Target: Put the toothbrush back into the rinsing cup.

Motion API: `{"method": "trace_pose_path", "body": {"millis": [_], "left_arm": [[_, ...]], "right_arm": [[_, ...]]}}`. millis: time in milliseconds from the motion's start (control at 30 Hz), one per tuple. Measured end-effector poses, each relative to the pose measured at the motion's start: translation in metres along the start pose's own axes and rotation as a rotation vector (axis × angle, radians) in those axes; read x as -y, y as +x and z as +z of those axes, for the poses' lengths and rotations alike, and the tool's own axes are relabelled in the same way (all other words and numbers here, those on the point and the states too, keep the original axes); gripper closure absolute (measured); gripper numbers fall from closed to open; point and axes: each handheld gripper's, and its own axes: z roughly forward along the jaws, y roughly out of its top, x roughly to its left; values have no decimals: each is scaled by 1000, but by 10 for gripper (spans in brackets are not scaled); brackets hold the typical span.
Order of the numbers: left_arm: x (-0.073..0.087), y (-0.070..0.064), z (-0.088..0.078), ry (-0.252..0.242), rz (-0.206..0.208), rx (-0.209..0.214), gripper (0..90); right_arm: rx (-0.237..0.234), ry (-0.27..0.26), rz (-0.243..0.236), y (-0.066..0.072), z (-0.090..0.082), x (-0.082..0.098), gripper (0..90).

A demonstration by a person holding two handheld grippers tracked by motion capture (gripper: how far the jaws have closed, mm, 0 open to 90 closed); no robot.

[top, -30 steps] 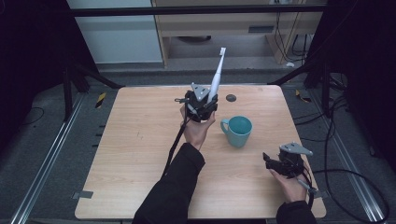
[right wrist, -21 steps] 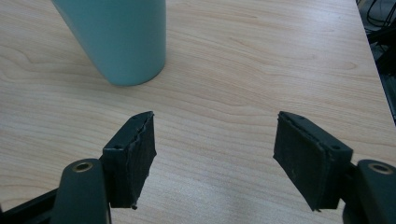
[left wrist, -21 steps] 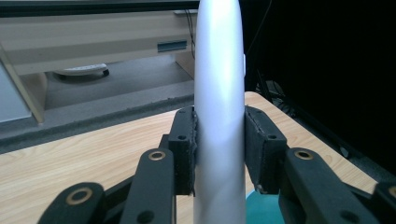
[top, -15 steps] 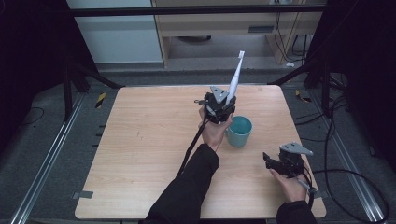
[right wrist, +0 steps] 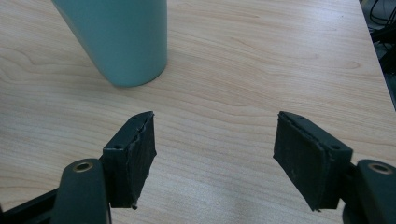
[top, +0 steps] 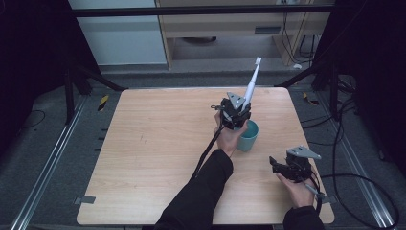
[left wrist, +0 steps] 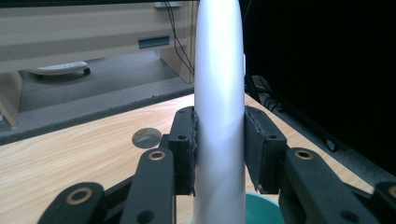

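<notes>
One toothbrush (top: 251,89) clamped upright in our left gripper (top: 234,112), just above the teal cup (top: 250,137); we keep it vertical, lower slowly. Right gripper (top: 292,167) gaping, empty, near the cup.

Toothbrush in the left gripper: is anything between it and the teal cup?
Nothing visible. The left gripper is shut on the toothbrush, held upright right over the cup, whose rim shows just below the handle in the left gripper view. The right gripper is open, resting apart on the table, clear of the cup.
</notes>
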Motion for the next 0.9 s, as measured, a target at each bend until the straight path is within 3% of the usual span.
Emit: {"method": "trace_pose_path", "body": {"millis": [900], "left_arm": [[46,-12,16,69,31,24,659]], "right_arm": [[-1,5,-2,1,1,0,295]]}}
